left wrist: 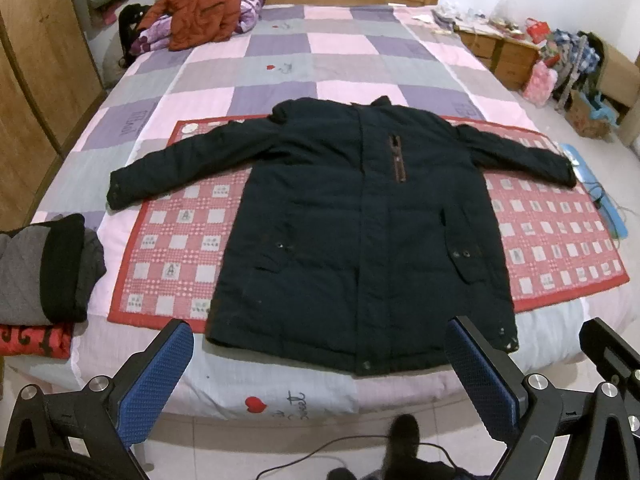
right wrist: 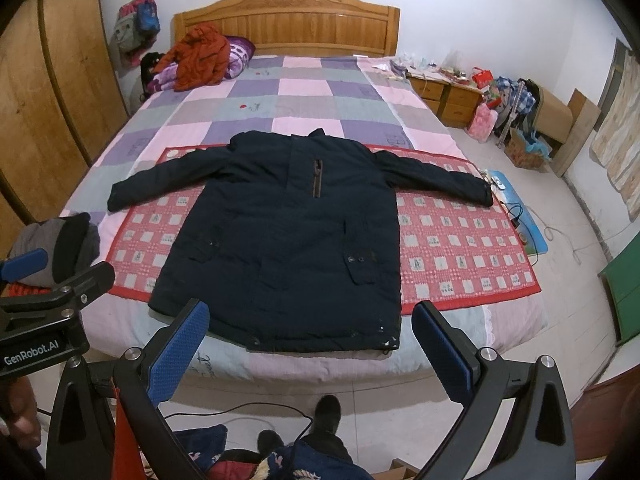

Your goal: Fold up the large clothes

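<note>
A large dark navy jacket [left wrist: 352, 216] lies flat and face up on a red checked mat [left wrist: 176, 256] on the bed, both sleeves spread out, hem at the near edge. It also shows in the right wrist view [right wrist: 288, 240]. My left gripper [left wrist: 320, 364] is open and empty, held back from the bed in front of the hem. My right gripper [right wrist: 310, 344] is open and empty, also short of the hem. The left gripper shows in the right wrist view [right wrist: 52, 276] at the far left.
A stack of folded clothes [left wrist: 44, 272] sits at the bed's near left corner. An orange jacket [left wrist: 200, 8] lies on pillows by the headboard. Wardrobe [right wrist: 52, 92] on the left, cluttered nightstands [right wrist: 452, 96] on the right. A cable [right wrist: 240, 410] and my feet are on the floor below.
</note>
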`<action>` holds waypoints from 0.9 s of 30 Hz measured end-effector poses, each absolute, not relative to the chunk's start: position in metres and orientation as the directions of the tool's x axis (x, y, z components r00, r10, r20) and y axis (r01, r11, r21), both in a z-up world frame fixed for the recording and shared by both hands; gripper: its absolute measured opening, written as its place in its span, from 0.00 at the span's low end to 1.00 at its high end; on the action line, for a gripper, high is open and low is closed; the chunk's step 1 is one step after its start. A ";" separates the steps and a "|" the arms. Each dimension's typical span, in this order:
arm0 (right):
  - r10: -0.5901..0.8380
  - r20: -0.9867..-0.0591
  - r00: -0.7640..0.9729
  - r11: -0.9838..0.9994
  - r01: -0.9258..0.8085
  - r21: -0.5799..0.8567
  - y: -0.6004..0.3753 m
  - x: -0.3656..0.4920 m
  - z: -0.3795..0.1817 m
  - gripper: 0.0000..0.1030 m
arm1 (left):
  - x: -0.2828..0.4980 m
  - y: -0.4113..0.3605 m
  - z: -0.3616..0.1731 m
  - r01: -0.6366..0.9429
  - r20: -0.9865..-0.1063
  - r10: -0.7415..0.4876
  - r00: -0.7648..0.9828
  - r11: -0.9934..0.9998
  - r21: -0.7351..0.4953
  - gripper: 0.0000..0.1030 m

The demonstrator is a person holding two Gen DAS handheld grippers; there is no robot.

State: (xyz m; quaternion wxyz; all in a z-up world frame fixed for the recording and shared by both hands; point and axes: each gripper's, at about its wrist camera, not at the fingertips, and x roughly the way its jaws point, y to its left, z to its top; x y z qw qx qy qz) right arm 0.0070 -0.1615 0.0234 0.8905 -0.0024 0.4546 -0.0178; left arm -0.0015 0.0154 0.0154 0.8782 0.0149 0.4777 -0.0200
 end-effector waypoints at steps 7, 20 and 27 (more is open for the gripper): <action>-0.031 -0.810 0.585 0.999 0.024 -0.021 -0.157 0.014 0.025 1.00 | 0.011 0.013 0.022 0.038 -0.845 -0.015 0.534 0.999 0.006 1.00; -0.022 -0.834 0.551 0.999 0.035 -0.003 -0.170 0.050 0.012 1.00 | 0.043 -0.006 -0.006 0.047 -0.862 -0.013 0.506 0.999 0.013 1.00; -0.005 -0.849 0.529 0.999 0.033 0.014 -0.193 0.083 -0.002 1.00 | 0.071 -0.021 -0.015 0.046 -0.874 -0.010 0.486 0.999 0.015 1.00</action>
